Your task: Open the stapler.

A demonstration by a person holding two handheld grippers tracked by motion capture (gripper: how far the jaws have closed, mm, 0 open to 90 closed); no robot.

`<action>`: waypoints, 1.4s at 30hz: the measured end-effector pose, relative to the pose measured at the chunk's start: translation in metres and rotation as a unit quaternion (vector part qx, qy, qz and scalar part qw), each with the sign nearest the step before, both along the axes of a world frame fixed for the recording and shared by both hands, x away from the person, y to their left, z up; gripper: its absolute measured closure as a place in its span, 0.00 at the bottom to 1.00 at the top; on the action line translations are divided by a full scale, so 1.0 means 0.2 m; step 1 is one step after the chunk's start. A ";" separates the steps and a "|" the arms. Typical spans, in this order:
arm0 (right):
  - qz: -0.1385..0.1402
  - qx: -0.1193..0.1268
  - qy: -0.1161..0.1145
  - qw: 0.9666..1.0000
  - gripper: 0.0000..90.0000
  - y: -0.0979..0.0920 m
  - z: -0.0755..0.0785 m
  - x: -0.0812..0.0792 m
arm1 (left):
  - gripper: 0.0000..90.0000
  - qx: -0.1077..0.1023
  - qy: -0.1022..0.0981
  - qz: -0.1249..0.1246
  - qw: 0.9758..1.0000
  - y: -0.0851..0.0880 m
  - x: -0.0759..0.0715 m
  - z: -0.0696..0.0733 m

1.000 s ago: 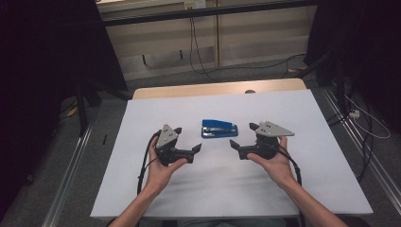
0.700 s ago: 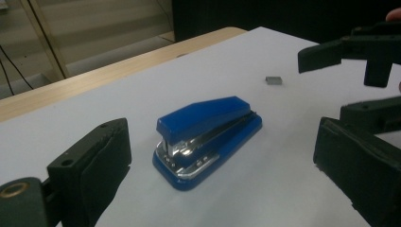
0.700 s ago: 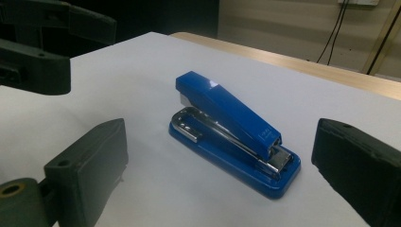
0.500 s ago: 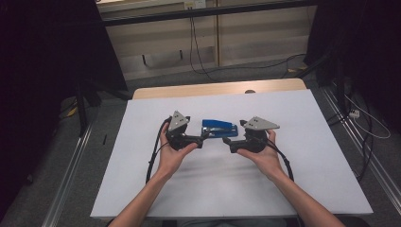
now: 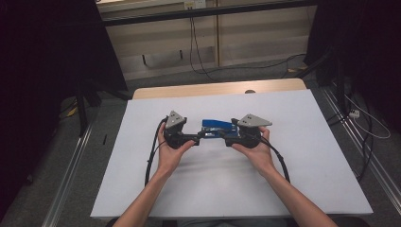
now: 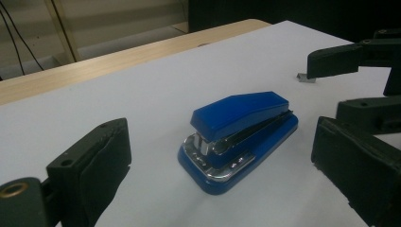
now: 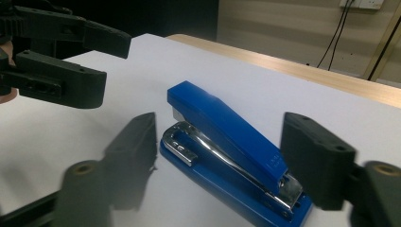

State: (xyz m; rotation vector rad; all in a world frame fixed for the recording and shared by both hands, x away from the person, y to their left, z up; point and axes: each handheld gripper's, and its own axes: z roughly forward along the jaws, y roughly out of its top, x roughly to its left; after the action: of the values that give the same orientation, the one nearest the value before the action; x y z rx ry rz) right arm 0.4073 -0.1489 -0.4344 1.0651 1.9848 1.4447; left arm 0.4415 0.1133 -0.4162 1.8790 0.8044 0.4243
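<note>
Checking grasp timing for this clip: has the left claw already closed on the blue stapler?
No. In the left gripper view the left claw stands open, its jaws apart on either side of the blue stapler, touching neither side.

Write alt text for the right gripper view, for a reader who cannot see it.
A blue stapler lies on a white table cover, framed between the open black jaws of the right gripper, which do not touch it. The left gripper, also open, reaches in from the upper left, and a wooden table edge crosses behind.
</note>
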 end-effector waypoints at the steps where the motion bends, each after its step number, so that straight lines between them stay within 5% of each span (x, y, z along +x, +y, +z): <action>1: 0.001 0.002 0.001 1.000 0.36 0.00 0.00 0.01 | 0.06 0.002 -0.002 0.004 1.000 0.00 0.00 0.00; 7: 0.014 -0.006 0.013 1.000 0.46 0.01 -0.03 0.03 | 0.07 0.015 0.003 0.007 1.000 0.01 0.01 -0.01; 16: 0.034 -0.015 0.028 0.999 0.84 0.04 -0.04 0.07 | 0.09 0.033 0.005 0.015 0.999 0.01 0.02 -0.03; 19: 0.041 -0.012 0.034 0.999 0.91 0.06 -0.05 0.08 | 0.12 0.033 0.020 0.023 0.999 0.01 0.03 -0.04; 24: 0.044 -0.017 0.040 0.998 1.00 0.07 -0.07 0.08 | 0.12 0.044 0.016 0.022 0.999 0.00 0.03 -0.05; 31: 0.050 -0.030 0.054 0.997 1.00 0.09 -0.08 0.11 | 0.07 0.045 0.024 0.016 0.999 -0.02 0.02 -0.06; 42: 0.057 -0.055 0.069 0.995 1.00 0.11 -0.10 0.14 | 0.36 0.044 0.036 -0.007 0.998 -0.02 0.03 -0.08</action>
State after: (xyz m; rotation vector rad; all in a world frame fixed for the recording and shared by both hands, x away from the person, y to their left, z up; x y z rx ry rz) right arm 0.4360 -0.1266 -0.4548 1.0434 2.2273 1.3331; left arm 0.4479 0.1092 -0.4324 1.9892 0.8314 0.3908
